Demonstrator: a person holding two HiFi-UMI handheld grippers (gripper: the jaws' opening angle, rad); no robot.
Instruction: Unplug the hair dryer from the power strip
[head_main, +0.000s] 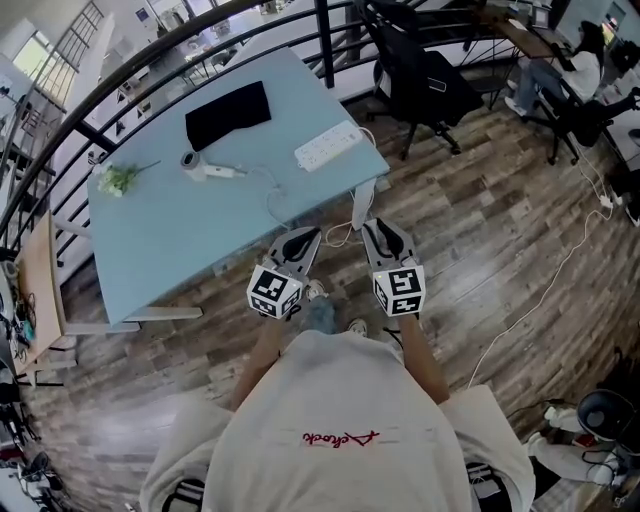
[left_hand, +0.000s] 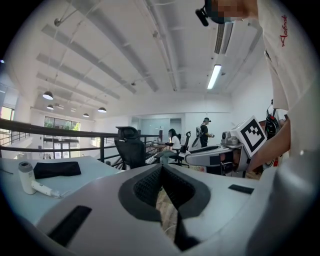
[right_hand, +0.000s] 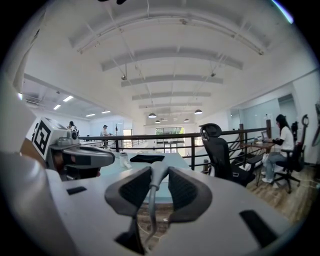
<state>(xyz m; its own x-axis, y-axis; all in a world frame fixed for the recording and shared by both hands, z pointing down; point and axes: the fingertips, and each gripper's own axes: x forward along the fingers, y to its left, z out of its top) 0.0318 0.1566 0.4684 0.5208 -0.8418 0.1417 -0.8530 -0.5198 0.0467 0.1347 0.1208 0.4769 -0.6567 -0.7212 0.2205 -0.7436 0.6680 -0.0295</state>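
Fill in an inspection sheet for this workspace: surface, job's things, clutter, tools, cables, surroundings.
Surface: light blue rectangular table.
Job's things: white hair dryer lying on the table; white oblong power strip near the table's right edge in the head view; the dryer's pale plug is out of the strip.
Clutter: black folded cloth; small green sprig.
Tools: left tool shut, empty; right tool shut on the plug.
Cables: white dryer cord trails over the table toward the right tool; thin white cable on the floor.
Surroundings: black metal railing; black office chair; wood-plank floor; seated people at desks beyond.
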